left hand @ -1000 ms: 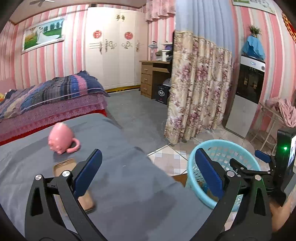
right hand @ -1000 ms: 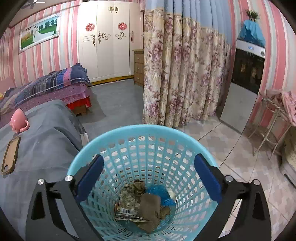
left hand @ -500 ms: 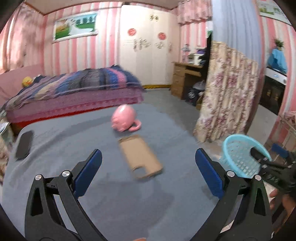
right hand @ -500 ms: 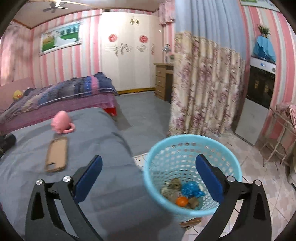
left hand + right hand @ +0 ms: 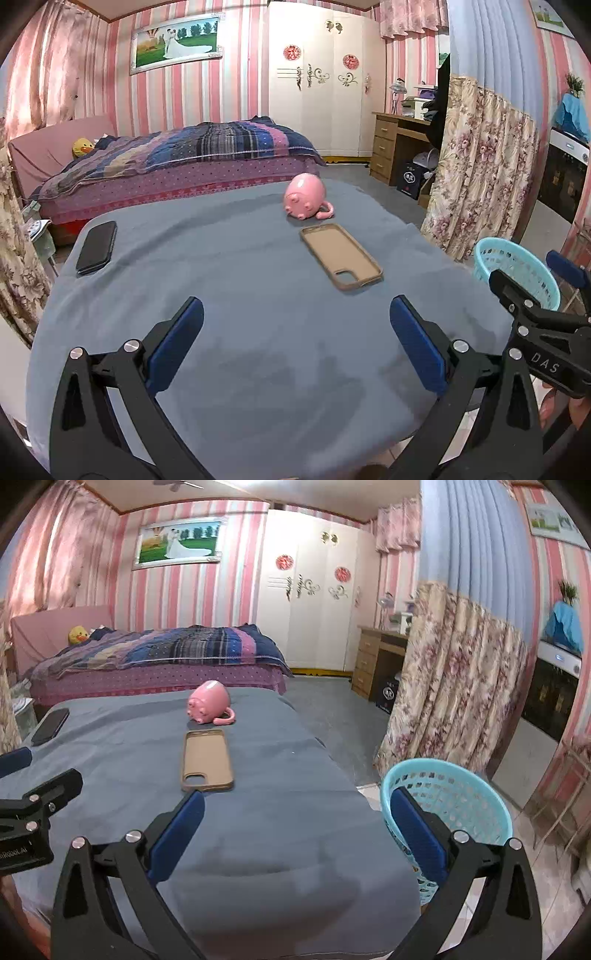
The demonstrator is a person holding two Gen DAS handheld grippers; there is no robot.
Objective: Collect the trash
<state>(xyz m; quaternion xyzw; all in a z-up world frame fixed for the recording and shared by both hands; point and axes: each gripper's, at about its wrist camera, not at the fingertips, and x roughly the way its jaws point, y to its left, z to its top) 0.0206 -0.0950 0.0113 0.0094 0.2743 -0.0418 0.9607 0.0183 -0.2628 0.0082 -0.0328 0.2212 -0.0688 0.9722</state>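
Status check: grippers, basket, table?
Left gripper open, empty. Right gripper open, empty. Blue basket on floor beside table. Tabletop: phone case, pink mug, phone; no trash visible.

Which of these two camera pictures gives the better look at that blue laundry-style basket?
The right wrist view. There the light blue basket sits large beside the grey-covered table, with its rim and holed wall visible. In the left wrist view it appears small at the right edge, partly hidden behind the right gripper.

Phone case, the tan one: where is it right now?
The tan phone case lies flat on the grey cloth, just in front of the pink mug, left of the blue basket.
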